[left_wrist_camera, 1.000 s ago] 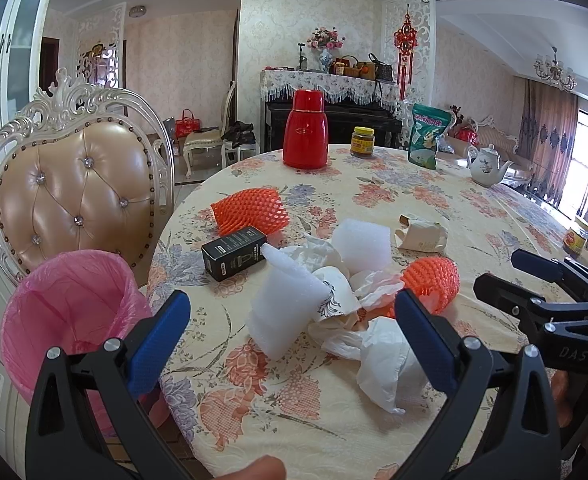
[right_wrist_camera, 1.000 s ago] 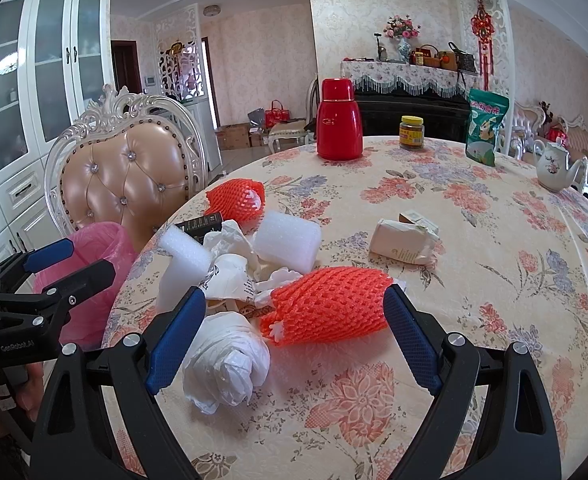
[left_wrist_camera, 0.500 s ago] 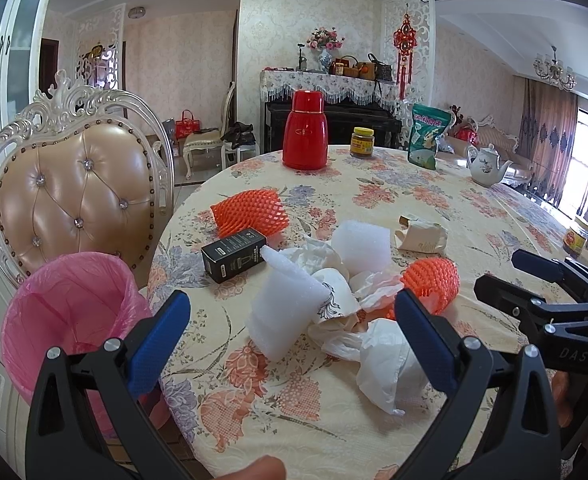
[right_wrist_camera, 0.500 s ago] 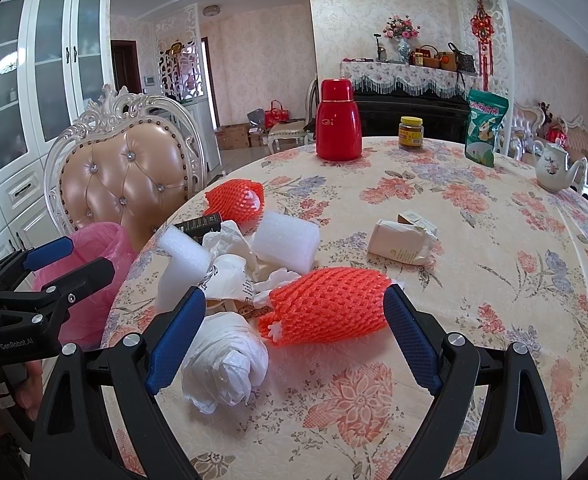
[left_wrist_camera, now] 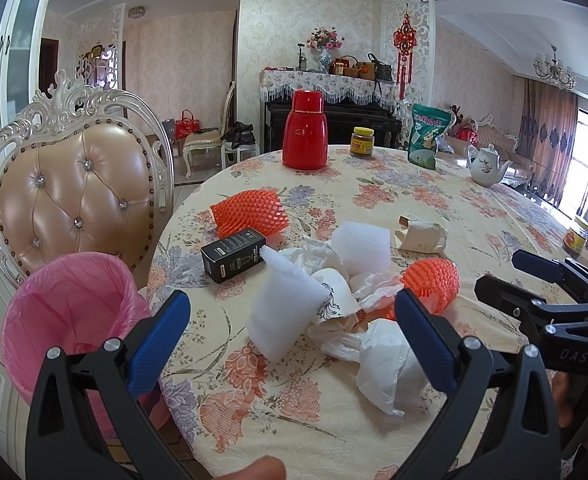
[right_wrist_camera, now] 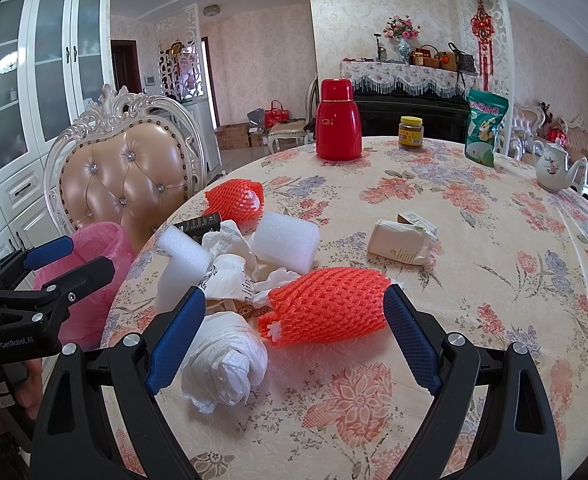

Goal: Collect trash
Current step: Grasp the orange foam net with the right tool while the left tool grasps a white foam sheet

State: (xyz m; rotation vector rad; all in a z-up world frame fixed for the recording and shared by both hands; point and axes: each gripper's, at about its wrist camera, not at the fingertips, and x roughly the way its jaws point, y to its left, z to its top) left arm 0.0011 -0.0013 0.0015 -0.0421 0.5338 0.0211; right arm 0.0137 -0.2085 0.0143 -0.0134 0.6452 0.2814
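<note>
Pink bin (left_wrist_camera: 69,312) sits far left, off the counter (right_wrist_camera: 494,280) edge beside the chair. My left gripper (left_wrist_camera: 289,340) is spread wide, empty, facing the white foam sleeve (left_wrist_camera: 283,312): light, squashy, so I'd pinch it mid-body. Crumpled white bag (right_wrist_camera: 223,364) lies near me, limp and slippery; grab a bunched fold. My right gripper (right_wrist_camera: 294,340) is also released, its jaws flanking the orange foam net (right_wrist_camera: 326,306) without touching it. The net is springy, near weightless; I'd close across its middle. Tan packet (right_wrist_camera: 400,242) lies further right, apart.
</note>
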